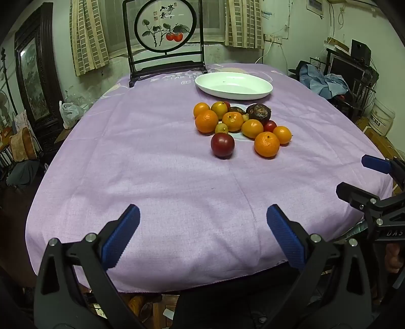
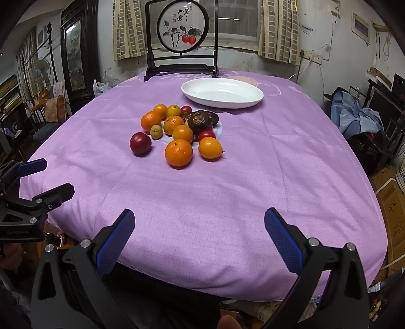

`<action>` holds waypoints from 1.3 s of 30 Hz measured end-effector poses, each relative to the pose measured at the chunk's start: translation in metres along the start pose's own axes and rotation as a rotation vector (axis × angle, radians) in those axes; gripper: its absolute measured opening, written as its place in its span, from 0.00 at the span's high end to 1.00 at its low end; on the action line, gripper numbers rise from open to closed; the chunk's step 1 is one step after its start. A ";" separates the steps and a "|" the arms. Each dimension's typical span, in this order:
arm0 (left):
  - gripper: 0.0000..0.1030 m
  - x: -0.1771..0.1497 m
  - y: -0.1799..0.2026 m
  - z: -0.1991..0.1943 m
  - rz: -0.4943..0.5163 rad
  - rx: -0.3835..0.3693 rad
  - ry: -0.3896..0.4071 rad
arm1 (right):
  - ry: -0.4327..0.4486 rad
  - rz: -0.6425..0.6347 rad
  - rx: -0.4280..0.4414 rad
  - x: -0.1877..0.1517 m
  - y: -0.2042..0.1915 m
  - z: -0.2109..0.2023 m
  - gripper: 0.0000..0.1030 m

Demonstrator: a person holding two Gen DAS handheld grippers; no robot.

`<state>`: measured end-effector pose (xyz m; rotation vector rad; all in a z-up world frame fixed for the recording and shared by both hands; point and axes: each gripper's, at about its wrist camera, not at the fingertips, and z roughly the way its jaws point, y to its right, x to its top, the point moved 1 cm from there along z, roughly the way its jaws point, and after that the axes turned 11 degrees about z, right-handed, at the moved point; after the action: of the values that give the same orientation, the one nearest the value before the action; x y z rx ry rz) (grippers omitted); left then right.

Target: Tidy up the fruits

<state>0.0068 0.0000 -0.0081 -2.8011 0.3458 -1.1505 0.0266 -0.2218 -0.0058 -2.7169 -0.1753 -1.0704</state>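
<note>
A heap of fruit point(image 1: 240, 124) point(image 2: 181, 131) lies mid-table on the purple cloth: several oranges, a dark red plum point(image 1: 222, 145) point(image 2: 140, 143), small red and yellow-green fruits and a wrinkled brown one point(image 1: 259, 112) point(image 2: 200, 121). Behind it stands an empty white oval dish point(image 1: 234, 86) point(image 2: 222, 93). My left gripper point(image 1: 202, 215) hangs open over the near table edge with nothing between its blue pads. My right gripper point(image 2: 200, 219) is likewise open and empty, well short of the fruit. Each gripper shows at the other view's side edge.
A dark wooden stand with a round painted panel point(image 1: 165, 24) point(image 2: 182, 26) sits at the table's far edge. Clutter surrounds the table: a dark cabinet point(image 1: 33, 83) at left, heaped blue cloth point(image 1: 324, 81) and boxes point(image 2: 391, 210) at right.
</note>
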 end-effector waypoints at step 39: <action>0.02 0.000 0.000 0.000 -0.001 -0.002 -0.003 | -0.006 -0.008 0.007 0.000 -0.004 -0.002 0.01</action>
<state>0.0068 0.0001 -0.0078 -2.8052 0.3453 -1.1468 0.0248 -0.2187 -0.0042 -2.7157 -0.1907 -1.0618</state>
